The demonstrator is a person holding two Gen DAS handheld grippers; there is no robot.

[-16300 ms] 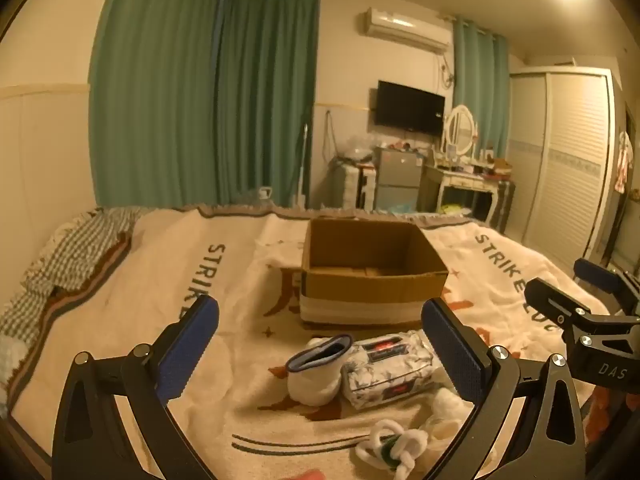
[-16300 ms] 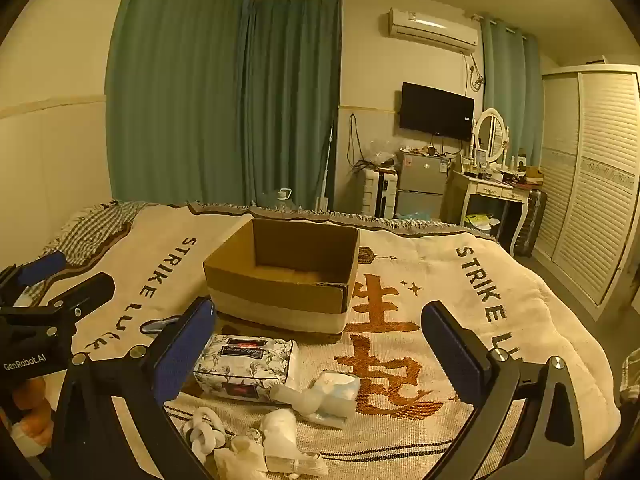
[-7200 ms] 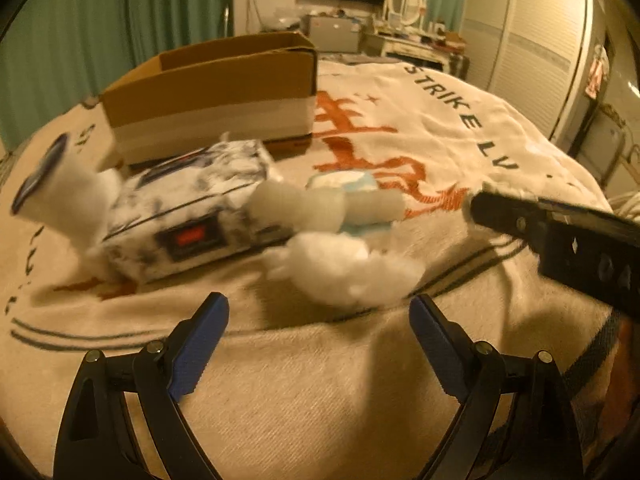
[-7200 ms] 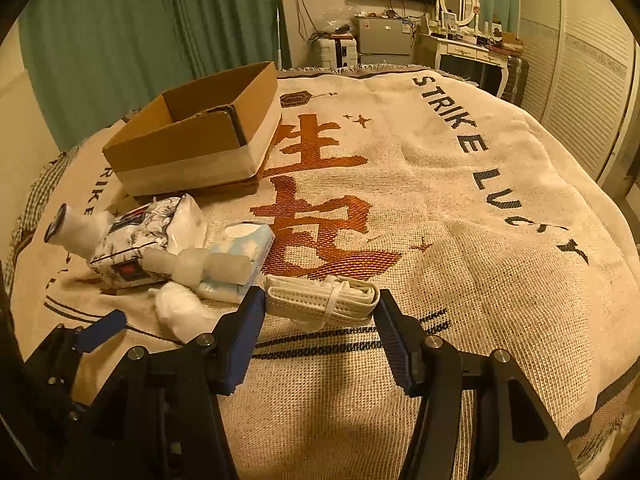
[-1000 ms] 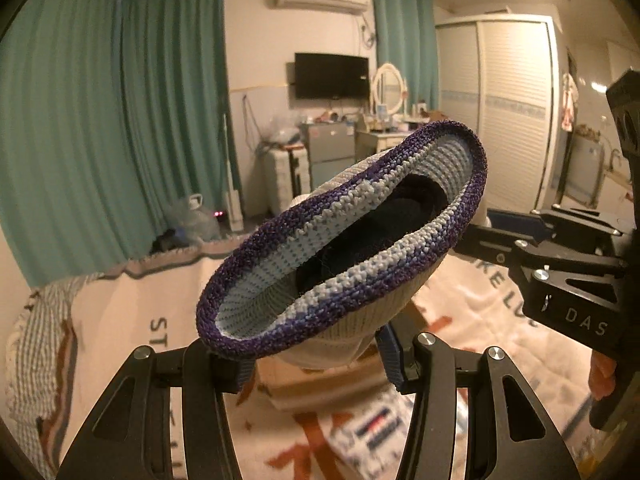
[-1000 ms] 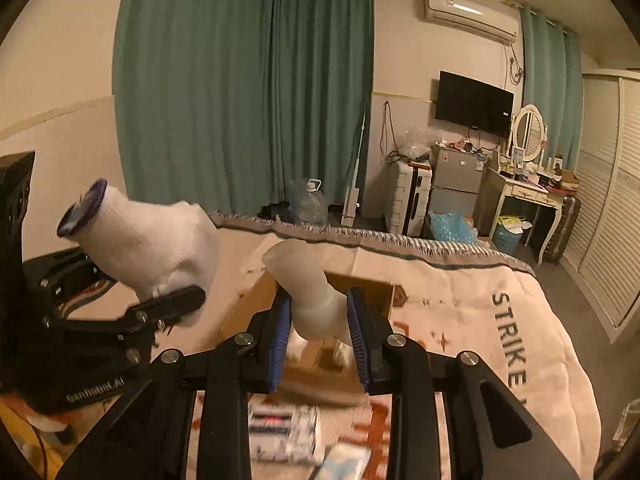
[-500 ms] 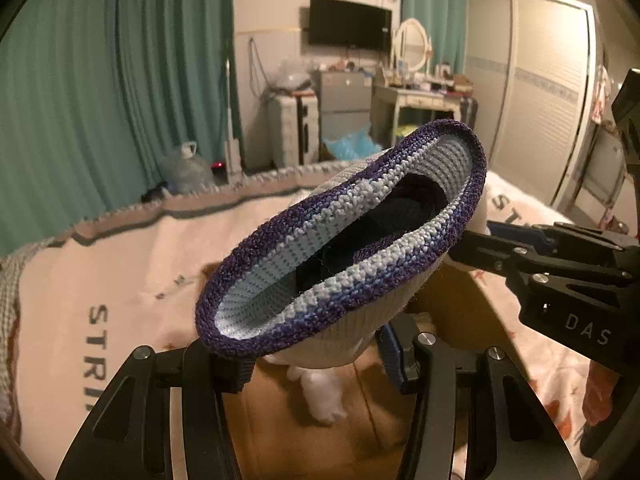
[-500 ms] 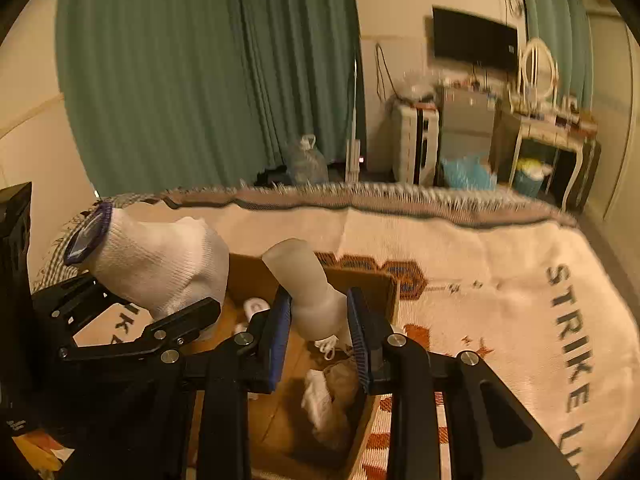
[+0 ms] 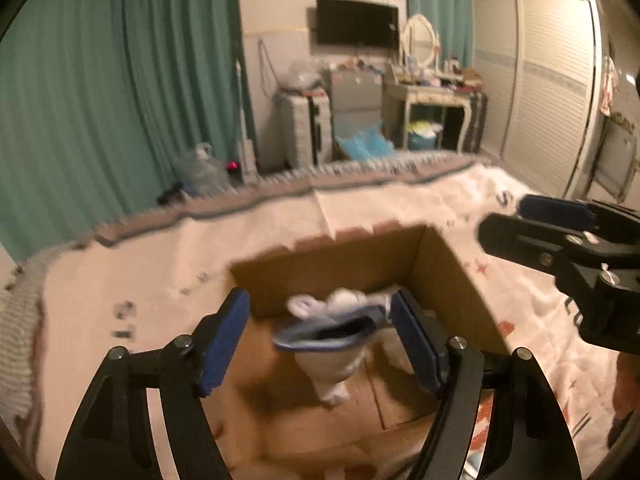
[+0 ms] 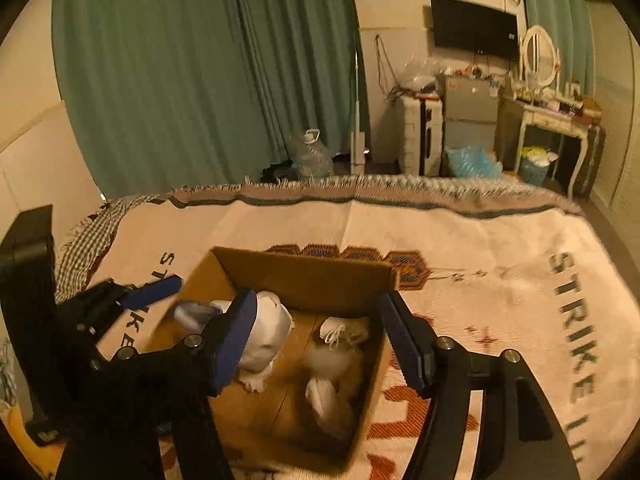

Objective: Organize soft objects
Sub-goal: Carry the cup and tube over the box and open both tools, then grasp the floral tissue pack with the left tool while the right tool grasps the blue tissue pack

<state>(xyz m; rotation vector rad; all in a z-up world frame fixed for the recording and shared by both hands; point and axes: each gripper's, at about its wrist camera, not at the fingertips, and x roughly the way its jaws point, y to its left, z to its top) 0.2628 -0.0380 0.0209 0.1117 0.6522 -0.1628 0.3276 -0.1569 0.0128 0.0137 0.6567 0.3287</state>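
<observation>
An open cardboard box (image 9: 448,264) (image 10: 304,272) sits on the bed blanket. My left gripper (image 9: 320,340) is open above the box; a white sock with a purple knit cuff (image 9: 332,344) is blurred between its fingers, apart from both pads, inside the box. In the right wrist view that sock (image 10: 264,332) lies at the box's left side. My right gripper (image 10: 320,340) is open over the box, and a white soft piece (image 10: 328,364) is blurred below it beside other white soft items (image 10: 344,328). The right gripper also shows in the left wrist view (image 9: 560,236).
The cream blanket (image 10: 500,248) with dark lettering covers the bed around the box. A checked cloth (image 10: 84,240) lies at the left edge. Beyond the bed are green curtains (image 10: 200,80), a water jug (image 10: 312,156), a small fridge (image 10: 468,108) and a dressing table (image 10: 552,120).
Both grippers have opened. The cuffed sock has left the left gripper and the white piece has left the right gripper; both are now down in the box.
</observation>
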